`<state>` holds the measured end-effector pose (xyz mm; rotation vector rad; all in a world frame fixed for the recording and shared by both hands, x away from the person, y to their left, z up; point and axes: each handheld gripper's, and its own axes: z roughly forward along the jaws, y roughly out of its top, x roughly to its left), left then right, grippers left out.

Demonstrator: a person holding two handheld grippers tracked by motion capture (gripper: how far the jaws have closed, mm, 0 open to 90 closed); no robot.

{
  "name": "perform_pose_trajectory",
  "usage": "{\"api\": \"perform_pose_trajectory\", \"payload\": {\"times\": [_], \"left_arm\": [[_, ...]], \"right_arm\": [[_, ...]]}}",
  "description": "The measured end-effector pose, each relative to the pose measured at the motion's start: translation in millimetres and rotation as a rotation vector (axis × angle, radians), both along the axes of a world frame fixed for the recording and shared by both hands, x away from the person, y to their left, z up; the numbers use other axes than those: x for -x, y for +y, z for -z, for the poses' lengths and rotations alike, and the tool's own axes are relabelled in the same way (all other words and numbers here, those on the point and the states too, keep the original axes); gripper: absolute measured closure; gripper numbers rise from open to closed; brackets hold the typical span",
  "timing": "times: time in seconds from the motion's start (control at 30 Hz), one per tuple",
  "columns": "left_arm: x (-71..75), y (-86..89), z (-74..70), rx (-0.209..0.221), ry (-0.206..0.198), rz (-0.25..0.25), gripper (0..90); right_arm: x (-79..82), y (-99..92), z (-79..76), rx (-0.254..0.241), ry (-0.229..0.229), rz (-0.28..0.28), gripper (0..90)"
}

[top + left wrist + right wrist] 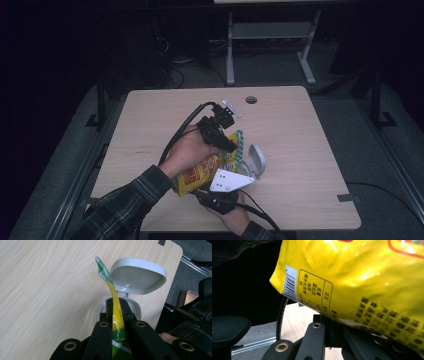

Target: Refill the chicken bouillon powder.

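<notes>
A yellow snack bag [202, 173] with a green-and-white checked top seal is held above the wooden table [300, 130] between both grippers. My left gripper [231, 146] is shut on the bag's top edge; in the left gripper view that edge [113, 296] rises from between the closed jaws of my left gripper [117, 326]. My right gripper [222, 197], under its grey three-cornered plate, grips the bag's lower end. In the right gripper view the bag [362, 277] with barcode and print hangs over my right gripper [332, 331], its bottom edge pinched there.
A small white container [255, 161] with its hinged lid [138, 275] raised stands on the table just right of the bag, under the left gripper. A round cable hole [251, 99] lies near the table's far edge. A black chair [227, 328] sits off the table's near side.
</notes>
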<state>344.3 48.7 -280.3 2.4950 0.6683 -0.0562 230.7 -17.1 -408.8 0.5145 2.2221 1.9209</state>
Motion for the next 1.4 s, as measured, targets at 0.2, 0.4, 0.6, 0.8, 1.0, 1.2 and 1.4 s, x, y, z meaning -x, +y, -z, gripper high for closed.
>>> {"api": "perform_pose_trajectory", "payload": {"times": [0.2,0.4,0.6,0.8,1.0,1.2,1.4], "left_arm": [[0.7,0.3,-0.3,0.001,-0.003,-0.002,89.9],[1.3,0.9,-0.7,-0.002,-0.004,-0.005,89.9],[1.0,0.4,0.2,-0.002,0.002,-0.008,89.9],[0.2,0.6,0.4,-0.008,0.001,-0.005,89.9],[0.0,0.6,0.6,-0.008,0.004,-0.009,89.9],[-0.5,0.6,0.4,-0.015,0.004,-0.005,89.9],[-0.3,-0.3,0.1,-0.019,0.002,-0.005,89.9]], "right_arm": [[0.2,0.1,-0.1,0.0,-0.002,-0.001,90.0],[0.6,0.7,-0.4,-0.001,-0.001,-0.004,90.0],[0.6,0.7,-0.3,-0.004,0.005,-0.005,90.0],[0.5,0.9,-0.1,-0.006,0.01,-0.007,90.0],[0.3,1.1,-0.1,-0.006,0.01,-0.008,90.0],[0.4,1.2,-0.3,-0.006,0.012,-0.008,90.0],[0.5,0.9,-0.6,-0.008,0.01,-0.007,90.0]]}}
